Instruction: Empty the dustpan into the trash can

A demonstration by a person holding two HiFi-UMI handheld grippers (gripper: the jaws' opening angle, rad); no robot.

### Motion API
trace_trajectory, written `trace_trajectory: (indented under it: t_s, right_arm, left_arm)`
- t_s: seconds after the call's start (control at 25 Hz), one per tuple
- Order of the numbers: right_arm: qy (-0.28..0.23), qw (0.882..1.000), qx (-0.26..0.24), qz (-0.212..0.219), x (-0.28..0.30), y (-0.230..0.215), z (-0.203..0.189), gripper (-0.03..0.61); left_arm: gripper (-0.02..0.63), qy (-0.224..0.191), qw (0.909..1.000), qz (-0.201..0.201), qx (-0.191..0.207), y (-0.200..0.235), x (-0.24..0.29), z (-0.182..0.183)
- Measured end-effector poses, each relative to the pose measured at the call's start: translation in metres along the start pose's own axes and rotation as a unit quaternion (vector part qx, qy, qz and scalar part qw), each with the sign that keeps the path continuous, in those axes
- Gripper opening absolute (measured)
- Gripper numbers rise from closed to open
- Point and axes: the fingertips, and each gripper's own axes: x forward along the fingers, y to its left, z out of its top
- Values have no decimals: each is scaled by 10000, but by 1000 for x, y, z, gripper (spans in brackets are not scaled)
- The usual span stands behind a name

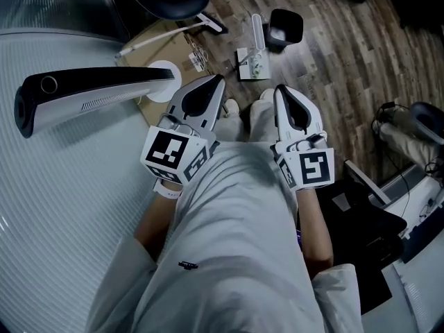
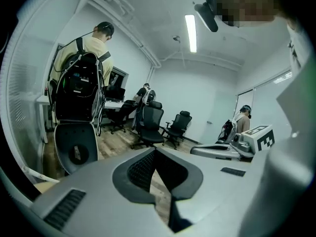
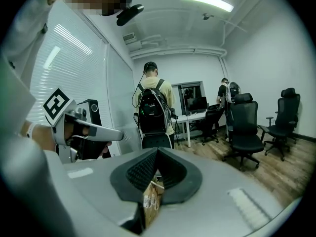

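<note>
In the head view a small black trash can (image 1: 285, 28) stands on the wood floor ahead of my feet. Just left of it is a white dustpan with an upright handle (image 1: 254, 55). My left gripper (image 1: 210, 87) and right gripper (image 1: 284, 94) are held side by side over my light trousers, pointing toward those things and well short of them. Both are shut with nothing between the pads. In the left gripper view the left gripper (image 2: 156, 153) has its jaws together, and so does the right gripper (image 3: 157, 153) in the right gripper view. Neither gripper view shows the can or the dustpan.
A sheet of cardboard (image 1: 170, 47) with a long white handle (image 1: 163, 37) across it lies at the left. A black tower device (image 1: 90, 92) stands by the ribbed white wall. A person with a backpack (image 3: 154, 110) and office chairs (image 3: 244, 127) are further off. Dark gear (image 1: 361, 220) lies at my right.
</note>
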Motion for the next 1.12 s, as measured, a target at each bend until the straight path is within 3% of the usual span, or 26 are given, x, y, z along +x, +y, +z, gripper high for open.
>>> trace_trajectory:
  t_s: [0.48,0.96,1.12]
  right_arm:
    - [160,9999,12,13,45,-29,-39,11]
    - [467,9983,326,74,87,-49,-116,127]
    - [485,9968,636,60,100,-58,-141,172]
  left_arm:
    - [8,351,9977,-41,-585,30,59,-19]
    - [21,767,9942,-145,-747,62,123,-69]
    - [49,942,9900,-285,-1011,66,142,-92]
